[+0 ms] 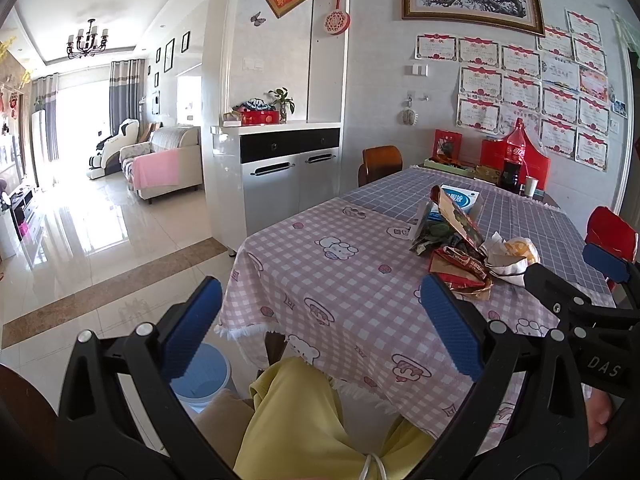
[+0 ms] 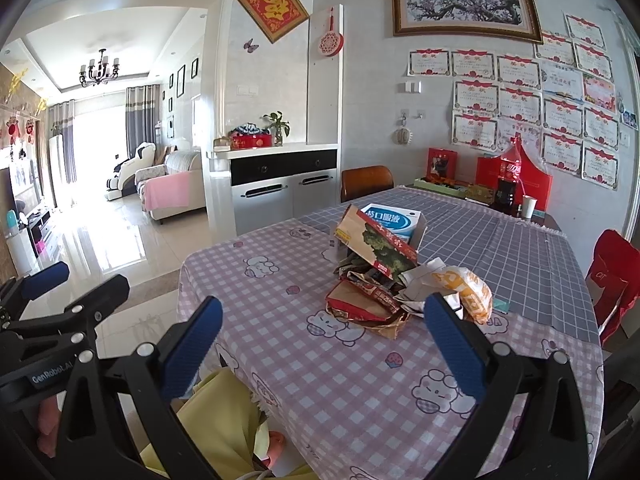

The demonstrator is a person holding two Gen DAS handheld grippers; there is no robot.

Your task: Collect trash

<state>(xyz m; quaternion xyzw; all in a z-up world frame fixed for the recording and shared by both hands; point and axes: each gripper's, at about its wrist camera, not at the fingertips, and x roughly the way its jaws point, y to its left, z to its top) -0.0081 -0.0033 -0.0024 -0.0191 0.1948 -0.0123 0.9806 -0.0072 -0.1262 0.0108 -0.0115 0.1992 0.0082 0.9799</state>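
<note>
A heap of trash (image 1: pixel 460 248) (image 2: pixel 376 292) lies on the pink checked tablecloth (image 1: pixel 340 280) (image 2: pixel 300 340): torn red-and-brown cartons, flattened wrappers and a crumpled white-and-yellow paper (image 1: pixel 516 254) (image 2: pixel 464 288). My left gripper (image 1: pixel 320 320) is open and empty, held over the table's near edge, short of the heap. My right gripper (image 2: pixel 324 340) is open too, with nothing between its fingers, and the heap lies just beyond its tips. Each gripper shows in the other's view: the right gripper (image 1: pixel 572 270) and the left gripper (image 2: pixel 80 284). A pale blue bin (image 1: pixel 204 376) stands on the floor at the lower left.
A blue-and-white box (image 1: pixel 460 198) (image 2: pixel 394 220) lies behind the heap. A cola bottle (image 1: pixel 514 160) (image 2: pixel 508 176), a cup and red boxes stand at the far wall. A brown chair (image 1: pixel 382 162) and a red chair (image 2: pixel 612 280) flank the table. A person's yellow trousers (image 1: pixel 296 420) fill the foreground.
</note>
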